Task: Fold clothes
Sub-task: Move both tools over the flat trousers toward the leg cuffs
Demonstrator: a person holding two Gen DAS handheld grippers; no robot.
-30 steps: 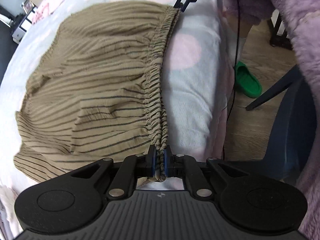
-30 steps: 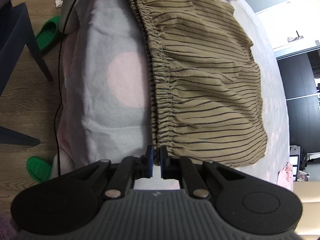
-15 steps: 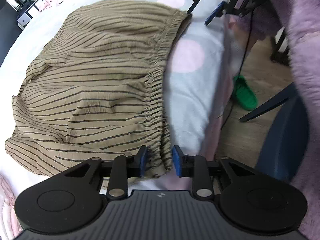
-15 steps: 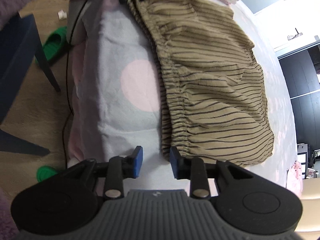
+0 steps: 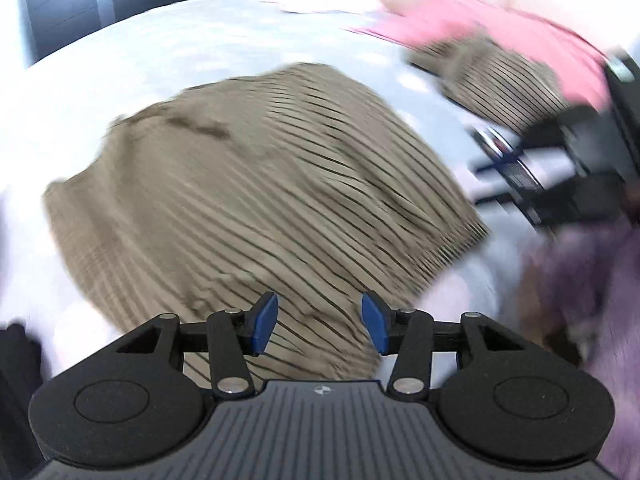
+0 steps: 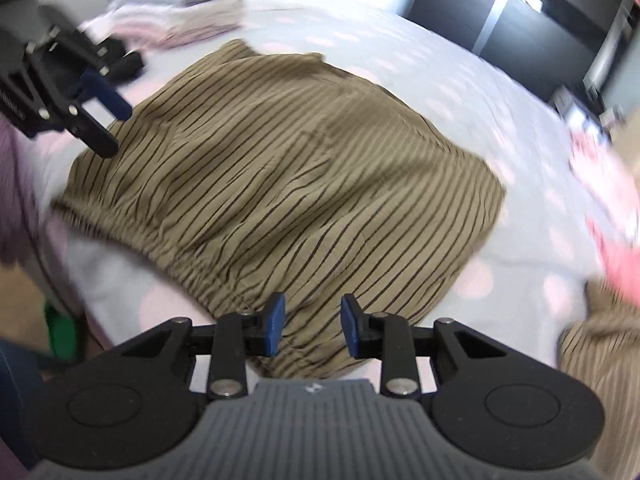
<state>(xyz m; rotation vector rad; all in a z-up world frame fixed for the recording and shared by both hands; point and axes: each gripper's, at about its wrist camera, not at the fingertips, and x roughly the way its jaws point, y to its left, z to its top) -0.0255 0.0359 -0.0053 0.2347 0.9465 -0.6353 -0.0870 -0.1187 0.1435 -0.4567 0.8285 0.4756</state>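
The brown cloth with thin dark stripes [image 6: 280, 184] lies spread flat on the pale blue bed cover with pink dots [image 6: 440, 92]. Its bunched stretchy edge [image 6: 168, 240] runs along the side near the bed's edge. The cloth sits right in front of and under both claws. The right claw [image 6: 312, 324] is spread wide, with its blue tips over the near corner of the cloth, and nothing is between them. I cannot tell if the tips touch the cloth. The left claw [image 5: 320, 324] is spread wide too, over another part of the same cloth [image 5: 256, 200], and it holds nothing. In the right view the left claw [image 6: 108, 100] shows at the far left edge of the cloth, open. In the left view, which is blurry, the right claw [image 5: 500, 152] shows at the right. Another brown striped cloth [image 5: 500, 76] and a pink cloth [image 5: 500, 28] lie farther off on the bed.
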